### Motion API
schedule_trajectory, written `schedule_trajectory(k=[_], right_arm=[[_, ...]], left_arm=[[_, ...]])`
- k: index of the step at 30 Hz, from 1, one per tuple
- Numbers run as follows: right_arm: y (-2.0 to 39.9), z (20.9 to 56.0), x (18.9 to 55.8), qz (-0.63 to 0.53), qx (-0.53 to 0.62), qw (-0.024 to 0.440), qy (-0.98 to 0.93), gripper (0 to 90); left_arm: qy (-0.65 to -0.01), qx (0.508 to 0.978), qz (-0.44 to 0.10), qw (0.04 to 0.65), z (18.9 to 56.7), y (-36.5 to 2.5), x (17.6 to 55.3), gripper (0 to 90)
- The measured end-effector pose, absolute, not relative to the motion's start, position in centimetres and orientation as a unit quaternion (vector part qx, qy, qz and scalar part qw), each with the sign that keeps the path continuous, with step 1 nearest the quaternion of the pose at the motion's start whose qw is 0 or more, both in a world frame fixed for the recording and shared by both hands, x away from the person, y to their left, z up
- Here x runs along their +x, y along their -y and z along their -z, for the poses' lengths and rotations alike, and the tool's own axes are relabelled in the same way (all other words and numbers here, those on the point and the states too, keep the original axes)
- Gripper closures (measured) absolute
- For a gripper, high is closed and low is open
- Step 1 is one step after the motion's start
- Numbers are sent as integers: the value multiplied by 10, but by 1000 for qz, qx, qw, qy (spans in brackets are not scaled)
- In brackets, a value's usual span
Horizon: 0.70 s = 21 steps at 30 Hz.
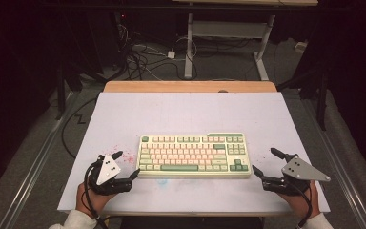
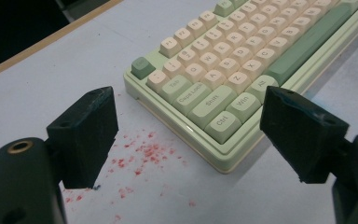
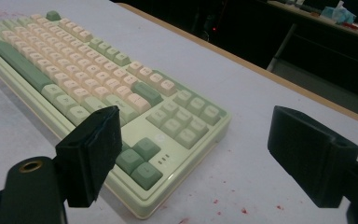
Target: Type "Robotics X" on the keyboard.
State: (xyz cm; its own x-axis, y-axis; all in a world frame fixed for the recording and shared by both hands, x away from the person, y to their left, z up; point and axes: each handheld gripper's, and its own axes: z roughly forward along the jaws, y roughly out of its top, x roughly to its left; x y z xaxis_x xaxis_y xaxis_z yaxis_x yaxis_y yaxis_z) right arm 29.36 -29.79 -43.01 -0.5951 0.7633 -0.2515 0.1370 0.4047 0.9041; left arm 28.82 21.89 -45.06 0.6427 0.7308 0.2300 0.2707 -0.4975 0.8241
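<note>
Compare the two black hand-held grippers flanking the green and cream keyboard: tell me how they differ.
The left gripper sits beside the green and cream keyboard's left end, near red specks on the white table; the right gripper sits beside its right end, by the arrow keys. The left gripper's grey plate is whiter and turned differently than the right's. Both are open, holding nothing, angled toward the keyboard.

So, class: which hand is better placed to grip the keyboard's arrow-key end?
Right. The right tool, open, sits beside that end of the keyboard; the left tool flanks the far end.
</note>
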Motion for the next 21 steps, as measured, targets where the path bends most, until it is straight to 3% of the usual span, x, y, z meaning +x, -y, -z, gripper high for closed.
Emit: schedule_trajectory(k=[10,13,14,16,20,21], right_arm=[[294,426,298,-466,288,340,-764,198],[292,427,299,-465,284,337,-768,239],[292,427,299,-465,278,330,-773,285],[293,429,300,-465,269,314,-783,490],[293,428,301,-453,273,301,-794,662],[293,428,301,-453,273,301,-794,662]], left_arm=[[-303,820,-289,391,452,-219,285,186],[-300,821,-289,389,451,-220,286,187],[-300,821,-290,389,451,-220,286,187],[-302,822,-289,387,451,-219,287,187],[-301,824,-288,385,452,-218,287,187],[-301,824,-289,384,451,-218,287,187]])
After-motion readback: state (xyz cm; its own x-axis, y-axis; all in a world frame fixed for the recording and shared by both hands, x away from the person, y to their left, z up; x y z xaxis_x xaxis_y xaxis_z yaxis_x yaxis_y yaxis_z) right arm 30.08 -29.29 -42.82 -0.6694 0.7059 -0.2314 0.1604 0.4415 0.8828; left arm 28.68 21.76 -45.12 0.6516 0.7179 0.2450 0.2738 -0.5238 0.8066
